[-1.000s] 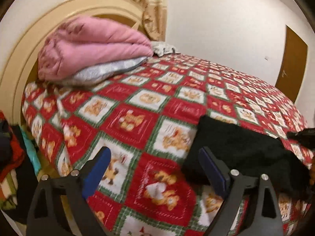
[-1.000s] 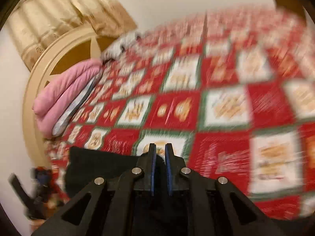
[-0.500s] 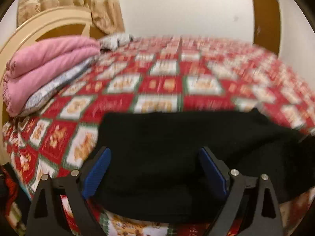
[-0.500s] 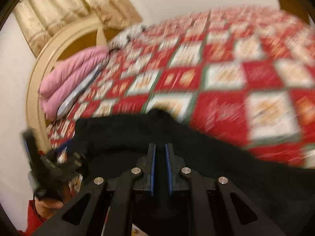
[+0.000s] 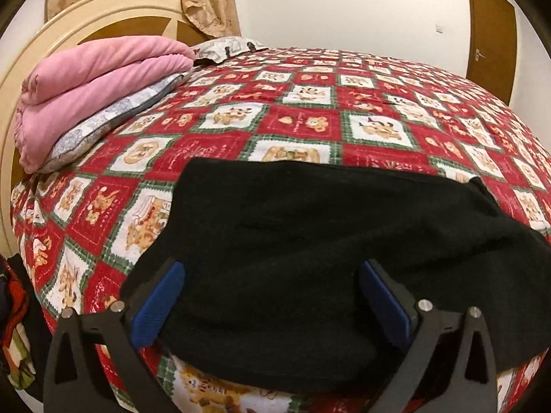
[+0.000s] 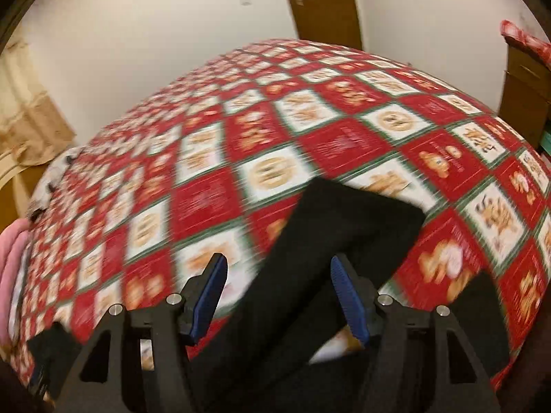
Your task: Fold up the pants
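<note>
The black pants point(image 5: 327, 251) lie spread across the near part of the bed on a red, white and green checked bedspread point(image 5: 310, 120). My left gripper point(image 5: 272, 296) is open, its blue pads on either side of the near edge of the pants, nothing held. In the right wrist view the pants point(image 6: 337, 241) show as a black strip running away from me, blurred. My right gripper point(image 6: 279, 296) is open just above them, with nothing between its pads.
A folded pink blanket point(image 5: 89, 86) on a grey pillow lies at the head of the bed, by a cream round headboard point(image 5: 103, 13). Brown doors point(image 5: 489, 31) stand in the far wall. Clothes hang off the left bed edge point(image 5: 13, 327).
My right gripper was shut on the pants and has opened and let them go, swinging right. My left gripper has swung right over the pants, still open. The pants now lie spread out.
</note>
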The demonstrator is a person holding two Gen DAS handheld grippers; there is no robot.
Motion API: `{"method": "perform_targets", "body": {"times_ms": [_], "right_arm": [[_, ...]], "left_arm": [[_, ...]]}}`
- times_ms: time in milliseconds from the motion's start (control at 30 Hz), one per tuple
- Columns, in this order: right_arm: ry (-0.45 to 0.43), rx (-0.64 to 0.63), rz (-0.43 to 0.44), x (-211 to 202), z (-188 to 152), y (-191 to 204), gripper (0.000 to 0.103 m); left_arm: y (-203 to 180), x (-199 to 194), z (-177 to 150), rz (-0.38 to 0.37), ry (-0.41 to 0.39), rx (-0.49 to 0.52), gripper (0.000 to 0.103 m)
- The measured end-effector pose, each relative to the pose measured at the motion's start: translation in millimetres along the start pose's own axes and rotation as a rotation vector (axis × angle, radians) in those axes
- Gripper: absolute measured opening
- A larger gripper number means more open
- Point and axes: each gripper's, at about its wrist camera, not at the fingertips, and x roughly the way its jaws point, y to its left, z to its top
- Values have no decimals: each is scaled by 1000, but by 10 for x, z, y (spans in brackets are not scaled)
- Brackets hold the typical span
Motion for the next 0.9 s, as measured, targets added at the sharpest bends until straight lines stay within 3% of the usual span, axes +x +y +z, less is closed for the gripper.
{"method": "perform_targets", "body": {"times_ms": [133, 200, 333, 367, 433, 500, 667, 767, 833, 900], "right_arm": [[100, -32, -29, 464, 179, 150, 64], [161, -49, -101, 684, 209, 244, 64], [168, -124, -148, 805, 236, 376, 61], [177, -114, -147, 807, 253, 346, 55], [191, -100, -158, 783, 293, 235, 20], [199, -13, -62, 687, 345, 40, 7], [26, 142, 206, -93, 206, -241, 6], [-97, 238, 344, -723, -150, -414, 6], [-150, 291, 372, -1000, -452, -539, 6], [-163, 317, 286, -1143, -753, -703, 6]], "left_arm": [[-10, 4, 15, 11, 13, -2, 103], [-5, 10, 23, 10, 22, -3, 103], [-6, 9, 18, 12, 26, -1, 103], [-5, 10, 19, 11, 27, -1, 103], [-12, 9, 17, 10, 27, -3, 103], [-10, 10, 17, 10, 26, -3, 103], [-15, 14, 19, 9, 27, -3, 103], [-7, 11, 12, 9, 28, -4, 103], [-9, 10, 11, 9, 24, -5, 103], [-7, 12, 13, 10, 20, -6, 103]]}}
